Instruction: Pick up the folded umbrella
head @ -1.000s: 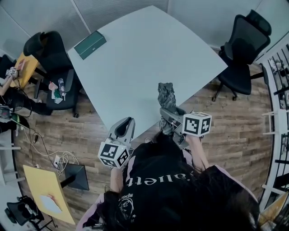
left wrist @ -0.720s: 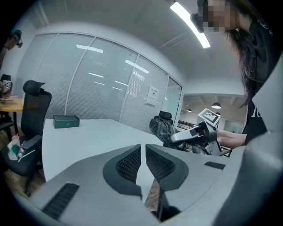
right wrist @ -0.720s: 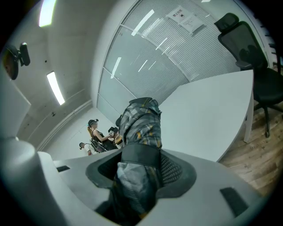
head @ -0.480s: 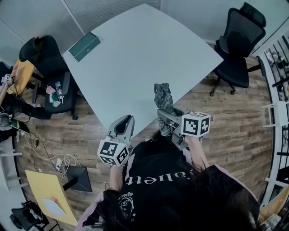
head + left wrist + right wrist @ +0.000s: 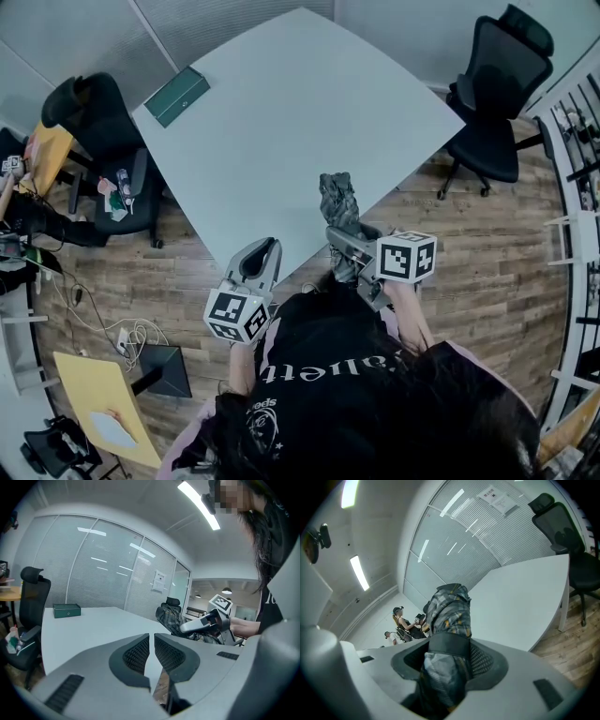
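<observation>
The folded umbrella (image 5: 339, 202) is a grey plaid bundle with a black strap, lifted over the near edge of the white table (image 5: 281, 122). My right gripper (image 5: 351, 242) is shut on the umbrella (image 5: 449, 620), whose top sticks out past the jaws. In the left gripper view the umbrella (image 5: 169, 619) shows at the right, held by the other gripper. My left gripper (image 5: 260, 262) hangs by the table's near edge, to the left of the umbrella; its jaws (image 5: 151, 652) stand almost together with nothing between them.
A dark green box (image 5: 176, 95) lies at the table's far left corner. Black office chairs stand at the left (image 5: 98, 122) and far right (image 5: 495, 84). A yellow table (image 5: 94, 403) and cables lie on the wood floor at the lower left. People (image 5: 402, 620) stand in the background.
None of the grippers has moved visibly; the head camera shifted slightly, so the table sits a little differently in the frame. The umbrella stays in the right gripper.
</observation>
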A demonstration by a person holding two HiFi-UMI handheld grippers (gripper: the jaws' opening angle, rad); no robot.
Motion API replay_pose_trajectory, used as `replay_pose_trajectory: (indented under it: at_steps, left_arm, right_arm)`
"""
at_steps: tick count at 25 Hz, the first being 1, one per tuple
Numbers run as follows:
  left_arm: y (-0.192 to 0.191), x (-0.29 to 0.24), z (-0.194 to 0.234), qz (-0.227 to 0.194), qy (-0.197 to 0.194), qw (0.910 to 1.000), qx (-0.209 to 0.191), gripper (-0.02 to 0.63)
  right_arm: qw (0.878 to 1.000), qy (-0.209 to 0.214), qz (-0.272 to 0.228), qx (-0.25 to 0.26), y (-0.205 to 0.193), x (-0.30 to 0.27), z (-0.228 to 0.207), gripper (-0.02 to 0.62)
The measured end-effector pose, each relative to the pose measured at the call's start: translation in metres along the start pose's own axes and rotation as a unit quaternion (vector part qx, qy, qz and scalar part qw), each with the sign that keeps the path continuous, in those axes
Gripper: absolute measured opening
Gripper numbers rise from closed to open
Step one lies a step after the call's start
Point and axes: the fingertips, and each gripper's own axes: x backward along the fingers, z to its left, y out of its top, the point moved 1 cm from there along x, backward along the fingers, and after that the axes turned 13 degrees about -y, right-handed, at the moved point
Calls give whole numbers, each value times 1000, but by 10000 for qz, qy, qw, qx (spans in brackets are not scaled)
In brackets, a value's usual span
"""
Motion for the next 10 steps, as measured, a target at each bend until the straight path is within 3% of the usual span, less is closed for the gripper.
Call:
replay_pose_trajectory:
  at_steps: [10]
  left_arm:
    - [-5, 3, -7, -14, 10, 10000, 13, 51]
  right_arm:
    - [10000, -43, 61, 45, -8, 5, -2, 232]
